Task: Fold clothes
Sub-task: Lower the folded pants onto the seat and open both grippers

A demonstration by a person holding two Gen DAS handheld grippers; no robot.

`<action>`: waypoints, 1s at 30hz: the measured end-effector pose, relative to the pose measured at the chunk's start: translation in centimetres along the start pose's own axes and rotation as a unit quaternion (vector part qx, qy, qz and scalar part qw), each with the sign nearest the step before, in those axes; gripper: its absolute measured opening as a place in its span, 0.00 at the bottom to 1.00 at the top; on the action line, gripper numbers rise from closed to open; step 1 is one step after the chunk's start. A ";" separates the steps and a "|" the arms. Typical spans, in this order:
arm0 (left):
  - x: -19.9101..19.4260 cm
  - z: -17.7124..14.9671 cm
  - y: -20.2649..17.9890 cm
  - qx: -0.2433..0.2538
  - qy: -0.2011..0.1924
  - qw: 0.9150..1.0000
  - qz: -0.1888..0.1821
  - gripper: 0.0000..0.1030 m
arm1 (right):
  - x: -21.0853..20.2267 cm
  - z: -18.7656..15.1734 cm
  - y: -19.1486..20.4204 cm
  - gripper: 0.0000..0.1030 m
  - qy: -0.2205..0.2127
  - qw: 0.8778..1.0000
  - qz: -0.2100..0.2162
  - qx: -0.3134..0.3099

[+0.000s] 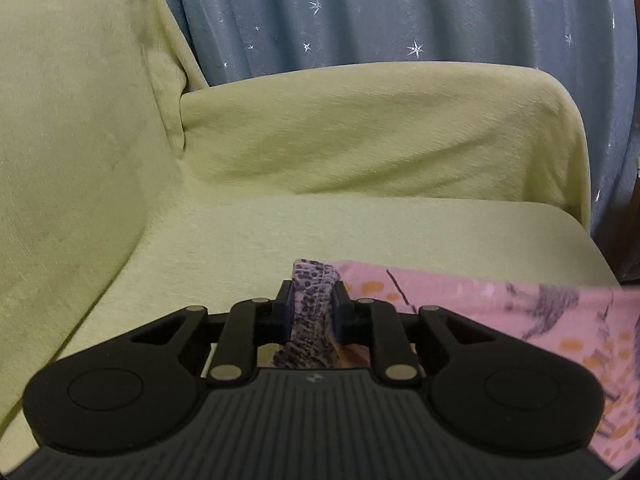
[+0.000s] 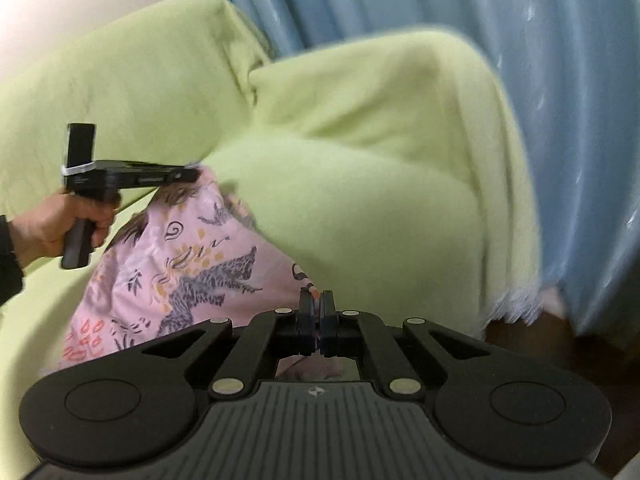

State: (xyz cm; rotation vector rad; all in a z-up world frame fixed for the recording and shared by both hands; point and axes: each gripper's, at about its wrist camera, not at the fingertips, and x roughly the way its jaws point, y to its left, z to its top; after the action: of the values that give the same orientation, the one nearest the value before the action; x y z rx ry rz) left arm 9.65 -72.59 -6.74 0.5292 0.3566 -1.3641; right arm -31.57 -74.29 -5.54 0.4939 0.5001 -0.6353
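1. Fabric first: the pink printed garment (image 2: 180, 276) hangs stretched between my two tools above the green-covered sofa (image 1: 360, 224).
2. My left hand-held gripper (image 1: 313, 304) pinches a bunched leopard-print edge (image 1: 312, 292) of it.
3. My right hand-held gripper (image 2: 316, 312) is pressed together on a thin corner of the cloth.
4. To fold well, I judge I should keep both corners level and the edge taut, then lower the garment flat onto the seat before bringing ends together; slack would likely wrinkle it.
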 end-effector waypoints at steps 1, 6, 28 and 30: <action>0.2 0.0 0.1 -0.002 0.003 1.000 -0.001 0.16 | 0.4 -0.1 -0.4 0.01 0.010 1.000 0.005 0.014; 1.5 0.0 -0.8 0.013 0.050 0.999 0.009 0.25 | 2.1 -0.6 -1.4 0.01 0.064 0.997 -0.009 0.032; -22.1 -9.8 -5.5 -0.047 0.063 0.994 0.071 0.64 | 1.5 0.4 5.8 0.29 0.046 0.986 0.160 -0.012; -24.0 -11.1 -7.1 -0.033 0.080 0.994 0.068 0.64 | 1.2 0.1 7.1 0.30 0.048 0.984 0.171 -0.030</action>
State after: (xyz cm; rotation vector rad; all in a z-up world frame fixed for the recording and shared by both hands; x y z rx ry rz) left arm -0.92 -47.53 -4.21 0.5994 0.4855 -1.1778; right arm -26.01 -69.90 -4.20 0.5409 0.5093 -0.2679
